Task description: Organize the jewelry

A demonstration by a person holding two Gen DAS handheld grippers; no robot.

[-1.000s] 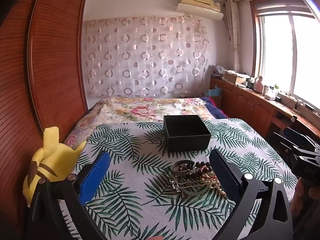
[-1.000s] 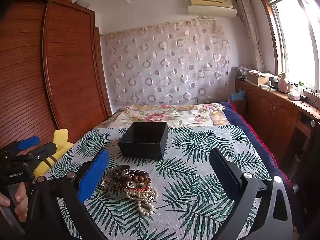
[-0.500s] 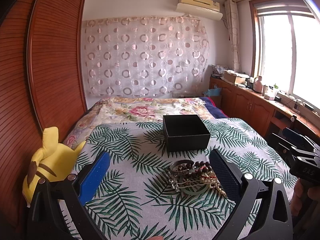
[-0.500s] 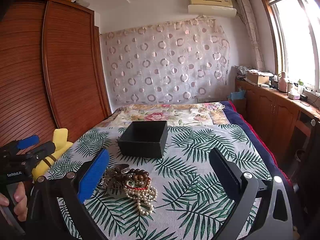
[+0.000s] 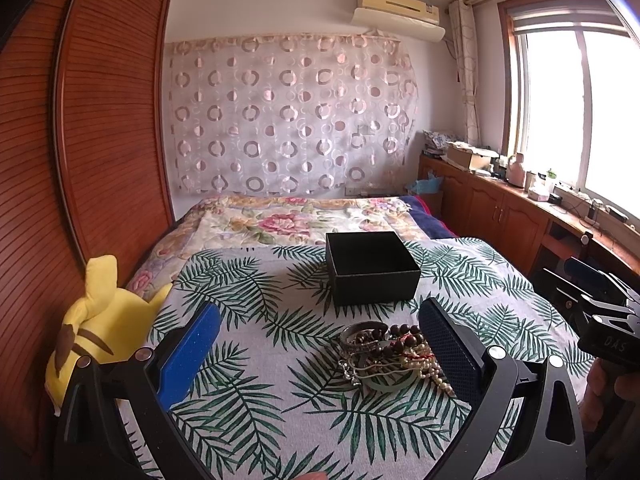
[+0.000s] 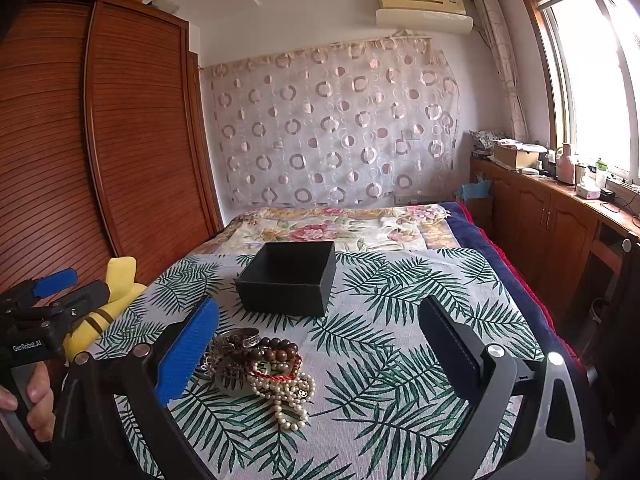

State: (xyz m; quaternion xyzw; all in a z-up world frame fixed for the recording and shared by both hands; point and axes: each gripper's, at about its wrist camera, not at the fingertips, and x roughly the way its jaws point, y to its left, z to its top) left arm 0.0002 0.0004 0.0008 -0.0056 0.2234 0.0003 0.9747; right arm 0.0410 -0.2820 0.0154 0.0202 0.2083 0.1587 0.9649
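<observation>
1. Barely shifted from a second ago in the left wrist view: black box [image 5: 372, 266] and jewelry pile [image 5: 390, 354] a touch lower and nearer in frame, otherwise unchanged. Left gripper [image 5: 318, 338] held wide, gripping nothing, above the palm-leaf bedspread [image 5: 248, 380]. Pile of bangles, brown beads and pearls lying just inside the right-hand finger, near the open box but apart from it. Yellow plush toy [image 5: 100, 336] at the bed's left edge. Right gripper [image 5: 592, 296] at far right, spread unclear.

2. Similarly little changed in the right wrist view: right gripper [image 6: 318, 338] spread wide and empty, jewelry pile [image 6: 264, 368] just beside its blue finger pad [image 6: 188, 354], black box [image 6: 288, 278] beyond. Left gripper [image 6: 48, 292] visible at left, parted.
</observation>
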